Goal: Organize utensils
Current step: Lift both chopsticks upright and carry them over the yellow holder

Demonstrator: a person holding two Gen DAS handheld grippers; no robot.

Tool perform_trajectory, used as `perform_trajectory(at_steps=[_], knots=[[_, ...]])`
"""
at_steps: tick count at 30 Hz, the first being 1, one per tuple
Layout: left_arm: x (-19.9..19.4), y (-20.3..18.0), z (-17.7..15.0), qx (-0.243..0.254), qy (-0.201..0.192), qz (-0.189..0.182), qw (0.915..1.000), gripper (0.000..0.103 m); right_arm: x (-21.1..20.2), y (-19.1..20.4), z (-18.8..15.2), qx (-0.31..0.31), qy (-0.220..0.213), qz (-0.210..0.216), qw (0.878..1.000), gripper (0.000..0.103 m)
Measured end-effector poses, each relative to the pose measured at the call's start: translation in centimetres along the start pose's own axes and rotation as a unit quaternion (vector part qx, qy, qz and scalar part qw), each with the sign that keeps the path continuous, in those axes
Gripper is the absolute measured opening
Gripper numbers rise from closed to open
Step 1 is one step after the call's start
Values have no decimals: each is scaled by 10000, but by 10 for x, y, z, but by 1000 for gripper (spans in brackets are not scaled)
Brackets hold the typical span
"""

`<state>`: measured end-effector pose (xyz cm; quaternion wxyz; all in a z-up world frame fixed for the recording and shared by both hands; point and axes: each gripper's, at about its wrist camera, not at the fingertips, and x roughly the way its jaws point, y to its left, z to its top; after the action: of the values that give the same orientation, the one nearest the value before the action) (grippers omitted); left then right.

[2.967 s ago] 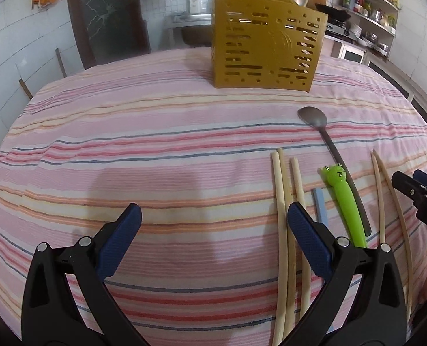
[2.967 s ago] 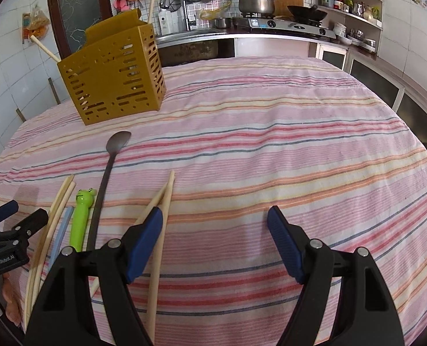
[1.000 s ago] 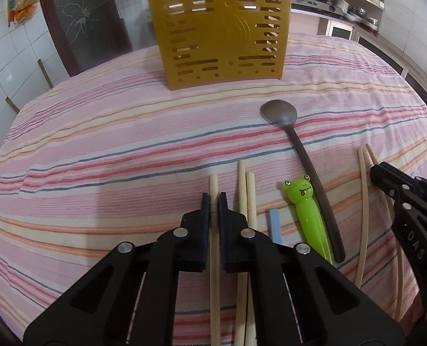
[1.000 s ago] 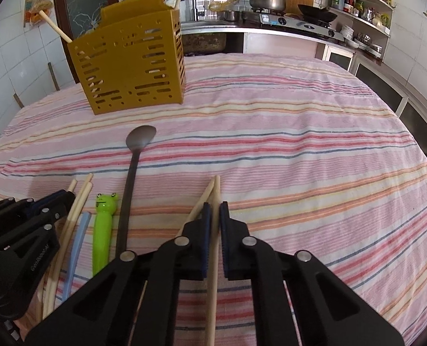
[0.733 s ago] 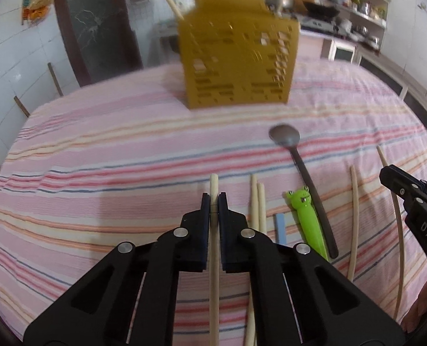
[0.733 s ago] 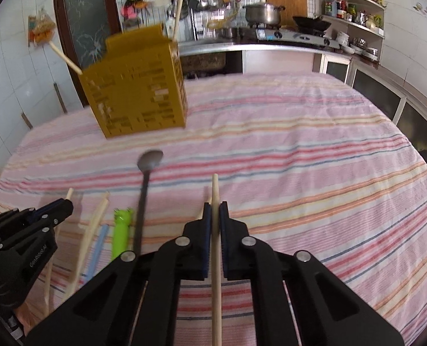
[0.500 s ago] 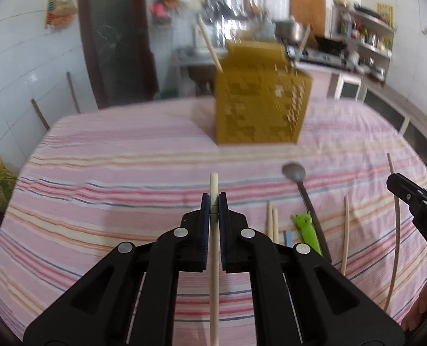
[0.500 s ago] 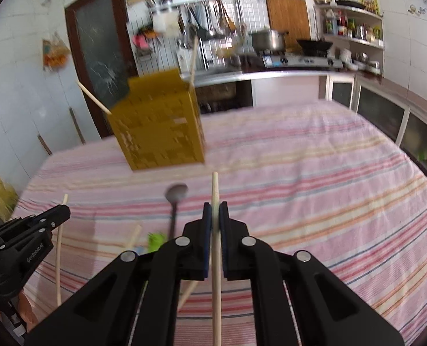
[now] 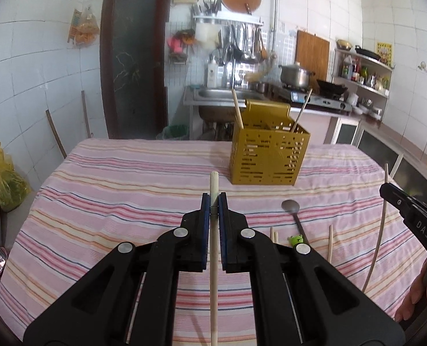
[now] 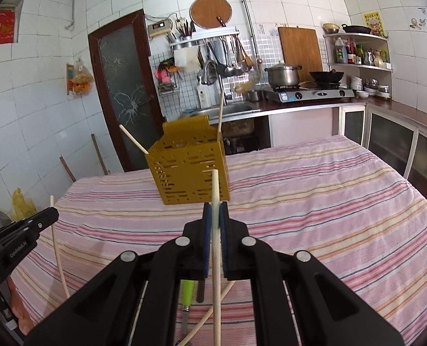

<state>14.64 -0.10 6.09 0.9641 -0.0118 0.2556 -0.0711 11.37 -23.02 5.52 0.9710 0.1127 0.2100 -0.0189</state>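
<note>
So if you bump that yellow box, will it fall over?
Probably slides or tips easily: the yellow box looks like thin plastic full of holes, so light. It stands tall on soft striped cloth, and chopsticks leaning out could lever it.

- left wrist view looks forward and slightly down along its own fingers [image 9: 204, 219], over the striped table [image 9: 121, 190]
- right wrist view does likewise
- both share the yellow basket [image 9: 267, 158] — and the kitchen wall behind
</note>
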Motion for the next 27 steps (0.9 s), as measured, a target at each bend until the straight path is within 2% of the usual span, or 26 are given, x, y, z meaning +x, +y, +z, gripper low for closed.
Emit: perform_trajectory(at_steps=[15,20,27], knots=[[-17,2,-2,-66,-298,-75,9995,5,-18,-3,4,-168,-348,-23,9992,6],[-23,-4,11,8,-442,-135,9989,5,-22,4,28,-252,-539,21,9982,6],[-28,-19,50,123,-731,-344,9967,5,-15,15,69,-353,-746,108,9965,6]])
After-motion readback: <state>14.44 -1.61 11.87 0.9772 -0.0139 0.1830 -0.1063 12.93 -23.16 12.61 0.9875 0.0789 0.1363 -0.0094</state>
